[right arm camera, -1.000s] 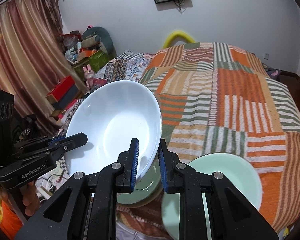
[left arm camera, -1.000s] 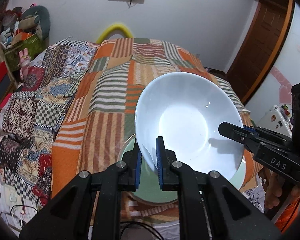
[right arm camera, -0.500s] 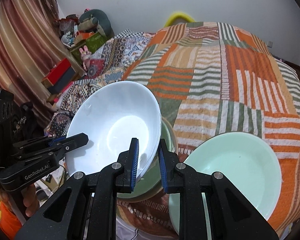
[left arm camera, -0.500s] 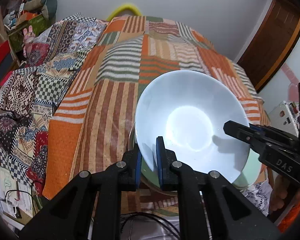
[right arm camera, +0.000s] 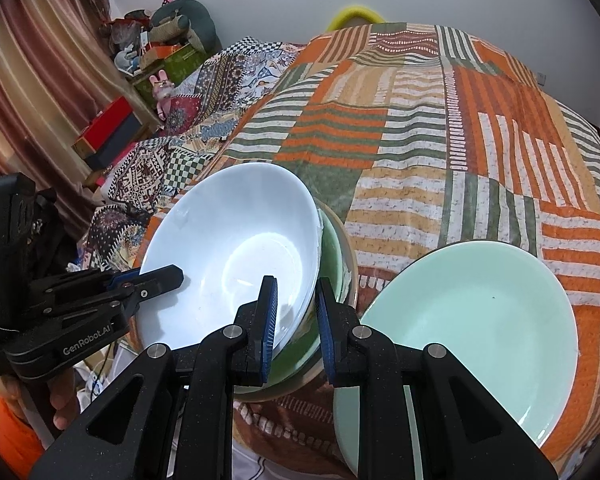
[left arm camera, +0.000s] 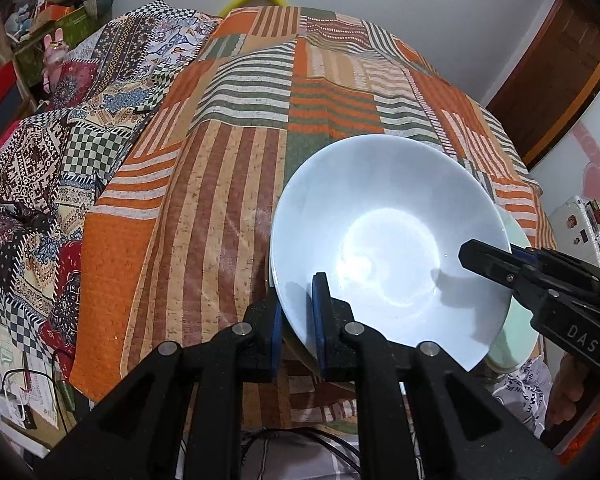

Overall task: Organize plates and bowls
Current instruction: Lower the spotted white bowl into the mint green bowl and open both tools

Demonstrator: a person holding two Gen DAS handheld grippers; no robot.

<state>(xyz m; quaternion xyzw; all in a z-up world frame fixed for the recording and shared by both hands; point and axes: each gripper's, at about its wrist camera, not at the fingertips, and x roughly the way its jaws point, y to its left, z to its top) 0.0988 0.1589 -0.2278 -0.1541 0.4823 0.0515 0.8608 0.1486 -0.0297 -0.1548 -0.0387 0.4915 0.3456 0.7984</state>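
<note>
A large white bowl [left arm camera: 388, 240] is held by both grippers over a stack of green bowls [right arm camera: 334, 256] on the striped bedspread. My left gripper [left arm camera: 298, 316] is shut on the bowl's near-left rim. My right gripper [right arm camera: 296, 316] is shut on its opposite rim; it also shows in the left wrist view [left arm camera: 500, 268]. The white bowl [right arm camera: 236, 252] sits low, tilted into the green stack. A pale green plate [right arm camera: 472, 328] lies to the right of the stack.
The orange, green and white patchwork bedspread [left arm camera: 236, 152] covers the bed. A second patterned blanket [left arm camera: 60, 136] lies at the left. Boxes and soft toys [right arm camera: 160, 64] are piled by the wall. A brown door [left arm camera: 556, 72] stands at the right.
Both grippers have lowered the white bowl toward the bed, down into the green bowl stack. The grip on both rims is unchanged.
</note>
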